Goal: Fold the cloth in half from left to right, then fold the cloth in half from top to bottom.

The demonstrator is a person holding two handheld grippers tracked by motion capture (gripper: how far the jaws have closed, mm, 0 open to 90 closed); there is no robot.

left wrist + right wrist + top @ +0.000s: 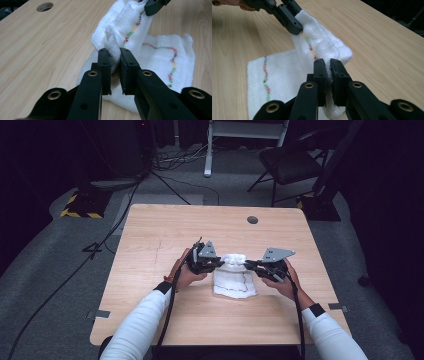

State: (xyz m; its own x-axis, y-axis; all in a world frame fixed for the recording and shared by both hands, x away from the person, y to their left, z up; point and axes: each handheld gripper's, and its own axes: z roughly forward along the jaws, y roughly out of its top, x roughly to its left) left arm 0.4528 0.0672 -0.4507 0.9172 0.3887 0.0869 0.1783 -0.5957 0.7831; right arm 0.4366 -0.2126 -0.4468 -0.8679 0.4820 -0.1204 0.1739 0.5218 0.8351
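Both grippers, left (216, 263) and right (248, 265), clench opposite corners of the white woven cloth with multicoloured zigzag stitching (235, 282); lifted edge spans straight between them, remainder lying toward the person.

No legible text, label, brand, number or sign is found in any view. The white cloth (160, 57) carries only a wavy line of multicoloured stitching, which forms no letters. A yellow-and-black hazard-striped marking is noted on the base of a stand (80, 209) on the floor; no wording is borne by it.
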